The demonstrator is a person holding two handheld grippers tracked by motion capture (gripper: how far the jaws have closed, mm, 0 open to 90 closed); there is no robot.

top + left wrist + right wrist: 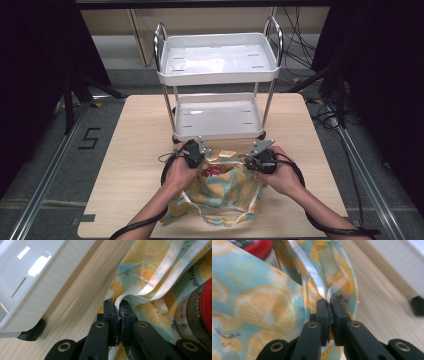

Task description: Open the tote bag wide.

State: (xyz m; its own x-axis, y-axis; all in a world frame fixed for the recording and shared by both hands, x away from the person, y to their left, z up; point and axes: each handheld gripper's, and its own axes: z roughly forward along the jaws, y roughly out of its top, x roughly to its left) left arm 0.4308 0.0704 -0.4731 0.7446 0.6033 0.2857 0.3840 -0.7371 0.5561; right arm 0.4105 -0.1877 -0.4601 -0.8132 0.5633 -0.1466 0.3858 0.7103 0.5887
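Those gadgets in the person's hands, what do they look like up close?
Each is a black handheld tool: the left gripper and right gripper carry a grey three-cornered plate on top and trail a thick black cable. Two flat black jaws hinge on brass-coloured rivets. The forearms are bare, no sleeves.

readable marks at the table

a dark figure "5" (89, 138) is marked on the grey floor left of the table in the high view. the fruit-print bag (259, 305) carries small dark lettering near its pinched edge in the right gripper view, too blurred to read. the red-lidded jar (195, 315) inside the bag has a printed label band in the left gripper view, its fine print too small to make out.
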